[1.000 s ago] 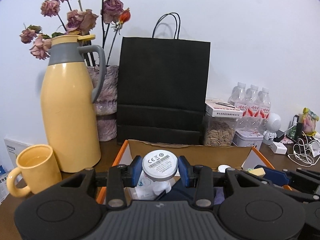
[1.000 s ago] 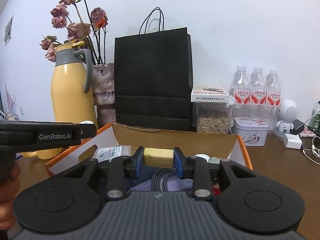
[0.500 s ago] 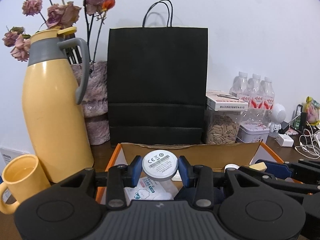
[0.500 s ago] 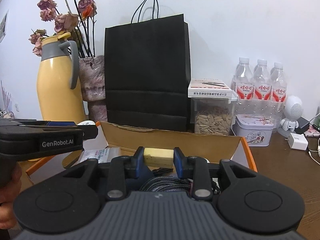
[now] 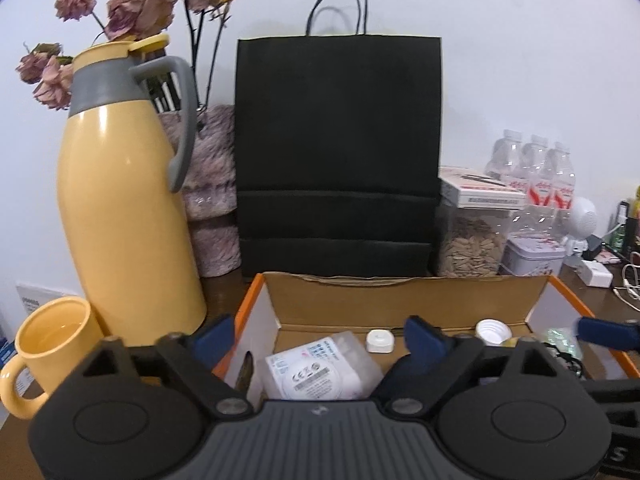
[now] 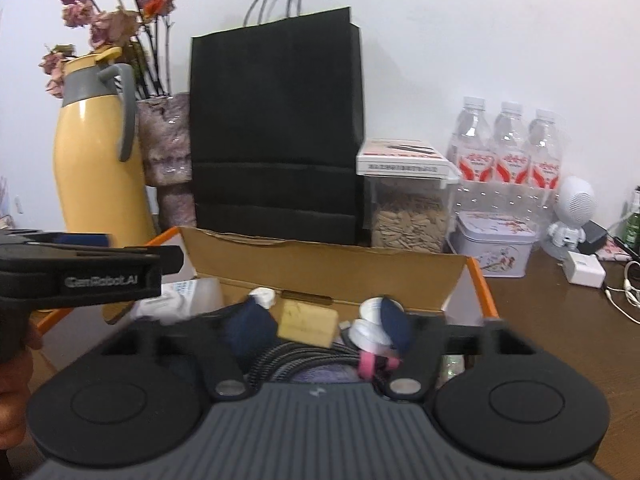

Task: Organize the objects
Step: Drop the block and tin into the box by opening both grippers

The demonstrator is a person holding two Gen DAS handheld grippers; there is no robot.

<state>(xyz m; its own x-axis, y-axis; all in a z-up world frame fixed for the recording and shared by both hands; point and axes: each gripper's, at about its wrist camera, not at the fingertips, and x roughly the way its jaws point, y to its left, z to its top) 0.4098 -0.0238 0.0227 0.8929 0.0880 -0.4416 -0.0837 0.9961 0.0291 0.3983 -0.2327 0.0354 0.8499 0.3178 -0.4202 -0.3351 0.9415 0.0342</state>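
Below left hand-held gripper (image 5: 318,338), white disc (image 5: 310,380).

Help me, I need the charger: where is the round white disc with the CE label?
Left wrist view: the round white disc lies inside the orange cardboard box, at its near left.

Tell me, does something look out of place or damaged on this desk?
Mostly no. The roses behind the yellow thermos are dried and wilted. The cardboard box holds a loose jumble: a white round device, bottle caps, a tan block and a braided cable. Nothing looks spilled or broken.
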